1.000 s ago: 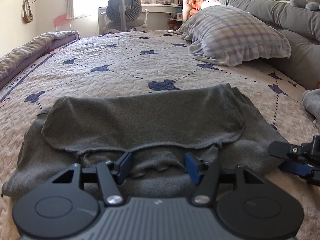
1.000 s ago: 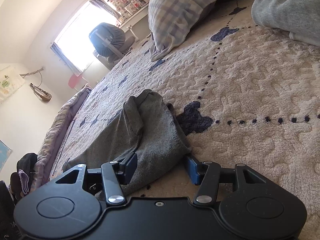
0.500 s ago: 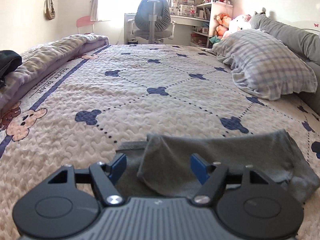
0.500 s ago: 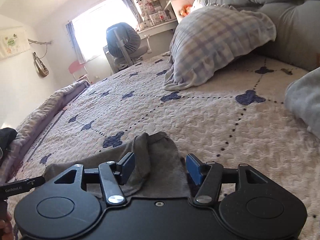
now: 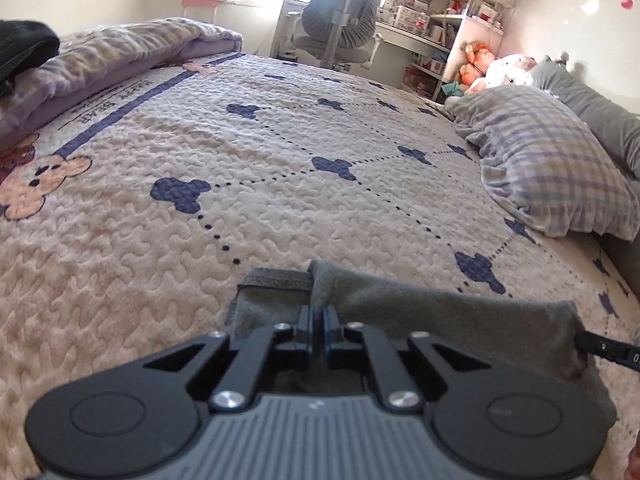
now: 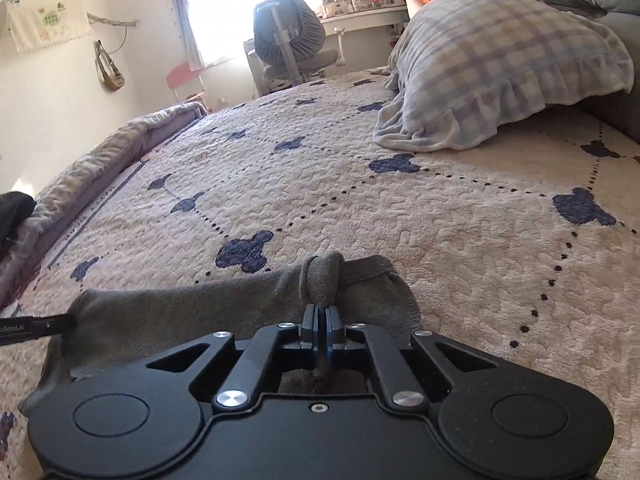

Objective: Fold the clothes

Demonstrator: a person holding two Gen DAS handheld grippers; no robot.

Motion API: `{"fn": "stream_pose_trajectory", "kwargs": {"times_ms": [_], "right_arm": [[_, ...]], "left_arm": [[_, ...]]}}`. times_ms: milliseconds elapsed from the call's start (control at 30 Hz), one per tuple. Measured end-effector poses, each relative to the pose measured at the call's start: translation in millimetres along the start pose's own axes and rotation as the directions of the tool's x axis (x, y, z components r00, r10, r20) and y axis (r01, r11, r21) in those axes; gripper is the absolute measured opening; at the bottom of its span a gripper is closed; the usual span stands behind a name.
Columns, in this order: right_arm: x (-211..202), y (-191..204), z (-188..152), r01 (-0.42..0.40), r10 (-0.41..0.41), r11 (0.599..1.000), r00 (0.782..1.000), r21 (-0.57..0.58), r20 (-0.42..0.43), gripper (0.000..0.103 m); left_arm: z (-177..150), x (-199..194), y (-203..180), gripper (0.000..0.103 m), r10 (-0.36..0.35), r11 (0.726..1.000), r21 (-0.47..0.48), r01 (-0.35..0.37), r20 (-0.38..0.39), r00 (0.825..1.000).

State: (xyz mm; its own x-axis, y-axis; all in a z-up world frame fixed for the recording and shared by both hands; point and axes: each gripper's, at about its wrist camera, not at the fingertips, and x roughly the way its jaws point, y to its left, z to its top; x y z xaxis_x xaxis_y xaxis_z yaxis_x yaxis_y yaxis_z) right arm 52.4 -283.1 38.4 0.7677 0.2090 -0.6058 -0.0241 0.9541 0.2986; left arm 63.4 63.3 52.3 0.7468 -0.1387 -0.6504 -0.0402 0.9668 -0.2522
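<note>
the grey garment [image 5: 440,320] lies half-folded on the bed's quilt [image 5: 280,200], its long axis running crosswise between my two hands. my left tongs [image 5: 316,320] pinch its left corner, my right tongs [image 6: 320,318] pinch a bunched fold at the right end. plaid pillow [image 6: 500,68] sits beyond, right.

Bedroom – quilted bed [image 5: 280,184], pillow [image 5: 560,176], desk chair [image 6: 288,52]
</note>
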Motion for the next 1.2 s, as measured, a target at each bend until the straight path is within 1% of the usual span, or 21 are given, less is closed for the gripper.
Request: {"fn": "stream_pose_trajectory", "kwargs": {"times_ms": [33,100,200,333,400,433,467,500,533,567,633,733,800,867,933,1000,1033,1067,1100,1133,1200], "right_arm": [[-3.3,-4.0,1.8,-0.011,0.011,1.000,1.000,0.028,0.003,0.003],[-4.3,-10.1,3.0,0.002,-0.001,0.998,1.000,0.058,-0.014,0.003],[12.5,-15.4,-3.1,0.064,-0.063,0.998,0.995,0.005,-0.078,0.002],[16.8,1.1,-2.7,0.079,-0.086,0.990,0.995,-0.118,-0.058,0.003],[17.3,2.8,0.2,0.070,-0.080,0.987,0.995,-0.145,-0.065,0.004],[15.5,-0.1,2.6,0.056,-0.066,0.988,0.995,-0.142,-0.070,0.007],[13.1,-2.8,4.9,0.044,-0.054,0.989,0.996,-0.140,-0.072,0.016],[8.6,-5.3,6.8,0.042,-0.051,0.989,0.997,-0.139,-0.061,0.022],[2.9,-7.4,9.6,0.051,-0.057,0.989,0.998,-0.142,-0.036,0.029],[-2.8,-9.5,12.4,0.060,-0.063,0.988,0.998,-0.144,-0.012,0.033],[-11.0,-11.5,19.7,0.066,-0.062,0.987,0.998,-0.147,0.030,0.033],[-8.7,-4.3,32.1,0.016,-0.006,0.988,0.998,-0.153,0.061,0.034],[4.6,9.4,31.5,-0.011,0.019,0.983,0.999,-0.183,0.041,0.034],[17.8,23.1,30.9,-0.038,0.043,0.976,0.999,-0.212,0.019,0.031],[33.4,35.8,26.7,-0.049,0.046,0.971,0.999,-0.236,-0.017,0.025],[47.7,39.2,19.2,-0.026,0.013,0.962,0.999,-0.271,-0.051,0.022],[53.1,39.5,15.5,-0.011,-0.006,0.956,0.998,-0.292,-0.059,0.018],[54.9,37.5,12.4,-0.007,-0.010,0.950,0.999,-0.311,-0.051,0.016],[54.5,34.2,10.1,-0.011,-0.003,0.947,0.999,-0.321,-0.044,0.015],[52.6,30.1,8.9,-0.012,-0.001,0.945,0.999,-0.328,-0.042,0.013],[48.8,22.0,6.5,-0.015,0.003,0.940,0.999,-0.342,-0.037,0.004]], "left_arm": [[-2.6,1.2,-1.5,0.005,0.006,1.000,0.002,-0.006,-0.012,1.000],[-9.1,7.6,-2.6,0.005,0.029,1.000,0.012,-0.029,-0.040,0.999],[-14.5,12.6,2.7,0.005,0.044,0.999,0.009,-0.044,-0.040,0.998],[-9.7,13.2,-0.9,0.009,0.056,0.996,0.069,-0.053,-0.033,0.998],[-6.1,8.2,1.3,0.012,0.045,0.996,0.084,-0.042,-0.034,0.998],[-4.3,3.5,2.2,0.013,0.044,0.994,0.097,-0.041,-0.027,0.999],[-2.7,-1.7,2.8,0.019,0.055,0.992,0.118,-0.053,-0.014,0.998],[-0.8,-7.6,3.5,0.022,0.071,0.987,0.144,-0.071,0.003,0.997],[1.8,-12.5,4.9,0.022,0.081,0.983,0.163,-0.084,0.021,0.996],[5.0,-16.5,6.9,0.022,0.085,0.980,0.175,-0.091,0.040,0.996],[15.3,-21.1,11.1,0.021,0.051,0.981,0.183,-0.064,0.077,0.996],[32.7,-17.2,5.7,0.020,-0.090,0.984,0.160,0.075,0.091,0.992],[37.2,-7.7,-11.9,0.020,-0.162,0.971,0.193,0.144,0.079,0.984],[34.6,6.3,-30.3,0.020,-0.185,0.957,0.234,0.170,0.043,0.982],[24.8,26.5,-42.1,0.015,-0.158,0.954,0.256,0.158,-0.021,0.987],[13.3,44.5,-43.8,0.009,-0.088,0.955,0.278,0.105,-0.073,0.993],[8.2,49.4,-38.4,0.009,-0.081,0.958,0.269,0.098,-0.074,0.994],[4.9,50.0,-30.0,0.008,-0.097,0.964,0.243,0.110,-0.063,0.993],[3.7,49.0,-22.4,0.003,-0.109,0.969,0.215,0.119,-0.057,0.992],[3.4,48.2,-15.5,0.003,-0.112,0.975,0.187,0.120,-0.055,0.992],[3.4,46.4,-7.9,0.003,-0.112,0.977,0.178,0.120,-0.051,0.992]]}}
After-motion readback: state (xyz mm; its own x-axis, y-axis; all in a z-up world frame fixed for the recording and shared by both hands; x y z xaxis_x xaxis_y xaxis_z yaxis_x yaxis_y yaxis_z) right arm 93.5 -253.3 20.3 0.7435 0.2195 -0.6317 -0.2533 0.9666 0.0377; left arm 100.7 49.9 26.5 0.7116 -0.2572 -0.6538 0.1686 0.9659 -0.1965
